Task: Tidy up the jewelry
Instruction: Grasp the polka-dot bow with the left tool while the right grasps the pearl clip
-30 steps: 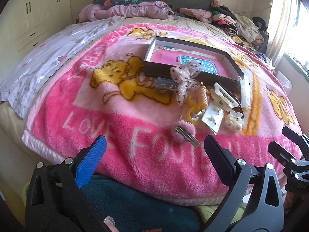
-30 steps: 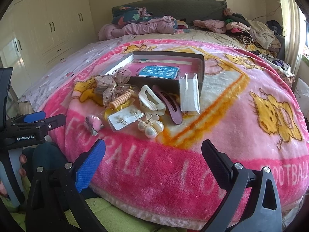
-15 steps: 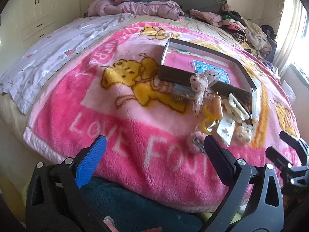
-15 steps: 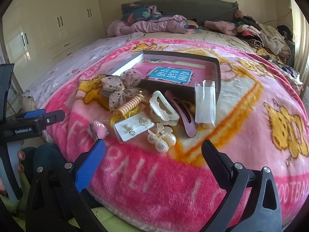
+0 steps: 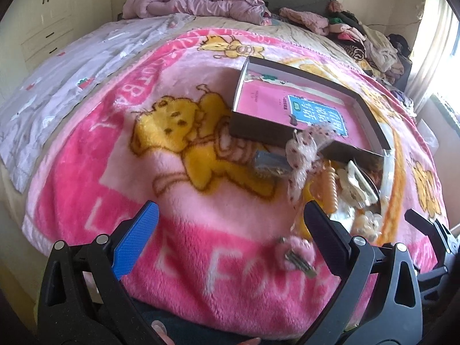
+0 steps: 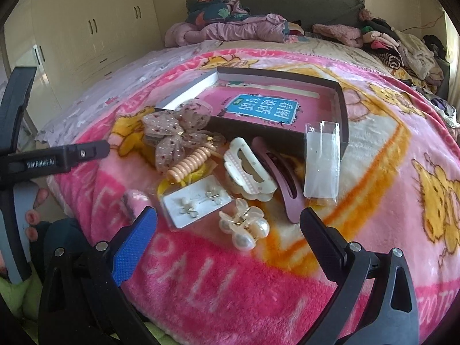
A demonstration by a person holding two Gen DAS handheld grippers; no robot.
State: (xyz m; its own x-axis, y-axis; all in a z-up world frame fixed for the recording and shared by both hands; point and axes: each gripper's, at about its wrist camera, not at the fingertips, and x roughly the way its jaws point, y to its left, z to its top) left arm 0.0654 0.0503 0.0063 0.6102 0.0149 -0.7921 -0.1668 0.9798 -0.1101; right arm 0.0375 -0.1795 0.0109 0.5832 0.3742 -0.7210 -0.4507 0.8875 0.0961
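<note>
A dark open box (image 6: pixel 342 109) with a pink book inside lies on the pink blanket (image 6: pixel 201 281). In front of it sits a pile: a dotted bow (image 6: pixel 175 132), a peach spiral tie (image 6: pixel 189 164), an earring card (image 6: pixel 195 204), a pearl claw clip (image 6: pixel 244 227), a cream claw clip (image 6: pixel 247 172), a mauve barrette (image 6: pixel 281 178) and a clear packet (image 6: pixel 322 164). A pink fuzzy clip (image 5: pixel 296 254) lies nearest the edge. My right gripper (image 6: pixel 228 221) is open just short of the pearl clip. My left gripper (image 5: pixel 228 214) is open, left of the pile.
Heaped clothes (image 6: pixel 402 46) and a pink quilt (image 6: pixel 230 28) fill the far side of the bed. A grey sheet (image 5: pixel 63 80) covers its left part. Cream wardrobes (image 6: pixel 86 34) stand on the left. A curtained window (image 5: pixel 437 43) is on the right.
Both grippers have moved forward toward the pile, which looks larger in both views. Both stay open and hold nothing. The items have not moved.
</note>
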